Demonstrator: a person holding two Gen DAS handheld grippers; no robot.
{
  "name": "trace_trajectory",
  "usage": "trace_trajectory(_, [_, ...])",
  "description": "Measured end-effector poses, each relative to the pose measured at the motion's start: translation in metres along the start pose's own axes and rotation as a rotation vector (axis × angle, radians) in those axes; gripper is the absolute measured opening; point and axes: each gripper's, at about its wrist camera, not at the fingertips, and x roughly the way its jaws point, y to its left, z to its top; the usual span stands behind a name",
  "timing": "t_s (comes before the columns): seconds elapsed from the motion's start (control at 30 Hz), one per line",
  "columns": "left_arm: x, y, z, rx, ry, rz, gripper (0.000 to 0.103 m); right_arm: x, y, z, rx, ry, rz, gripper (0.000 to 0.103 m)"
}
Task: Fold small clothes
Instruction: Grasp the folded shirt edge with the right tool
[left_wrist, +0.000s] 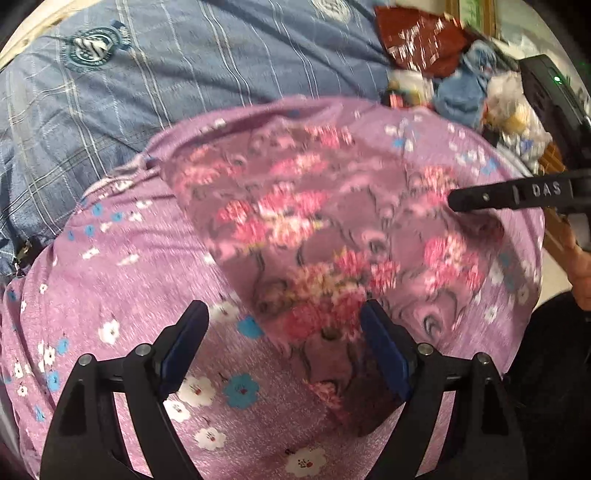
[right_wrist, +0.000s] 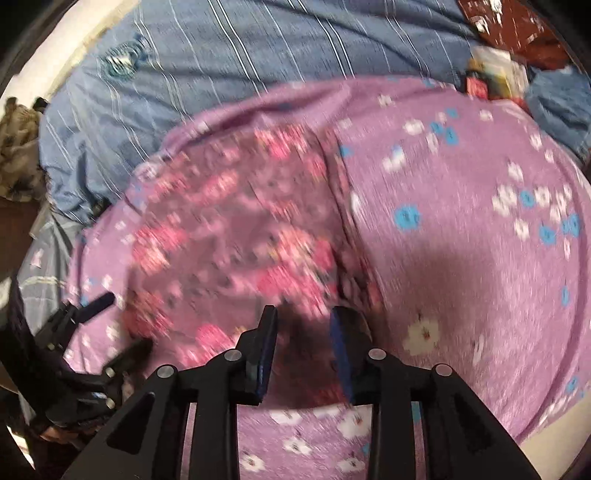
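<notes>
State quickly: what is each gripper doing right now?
Left gripper: open wide, empty, over the purple floral garment.
Right gripper: partly open, gripping nothing.

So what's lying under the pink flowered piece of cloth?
The pink flowered piece lies on purple cloth with white and blue flowers. Beyond is a blue striped sheet. What lies beneath the purple cloth is covered.

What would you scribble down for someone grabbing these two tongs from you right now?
Left tongs: wide open, empty, hanging over the purple flowered garment.
Right tongs: partly open, nothing pinched, above the same garment's near edge.
The garment lies on the blue striped bedsheet. A darker panel with pink flowers sits across its middle, so it seems one fold is made.
Left: remaining folds; more clothes wait in a heap at the far right.
</notes>
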Motion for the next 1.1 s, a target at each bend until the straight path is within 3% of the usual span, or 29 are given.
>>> trace_trajectory(0.17, [0.002, 0.015, 0.011, -0.087, -0.037, -0.013, 0.085, 0.007, 0.01, 0.036, -0.004, -0.04, 0.022, 0.032])
trace_trajectory(0.3, [0.037, 0.017, 0.011, -0.118, 0.07, -0.001, 0.085, 0.04, 0.006, 0.039, 0.021, 0.021, 0.032, 0.032])
trace_trajectory(0.5, [0.022, 0.021, 0.018, -0.166, 0.005, 0.001, 0.085, 0.024, 0.009, 0.042, -0.013, -0.014, 0.057, 0.037])
trace_trajectory(0.63, [0.015, 0.025, 0.021, -0.19, -0.023, 0.002, 0.085, 0.006, -0.004, 0.044, 0.015, -0.07, 0.092, 0.057])
trace_trajectory(1.1, [0.017, 0.038, 0.025, -0.236, -0.029, 0.018, 0.085, 0.016, -0.037, 0.049, 0.131, -0.079, 0.148, 0.062])
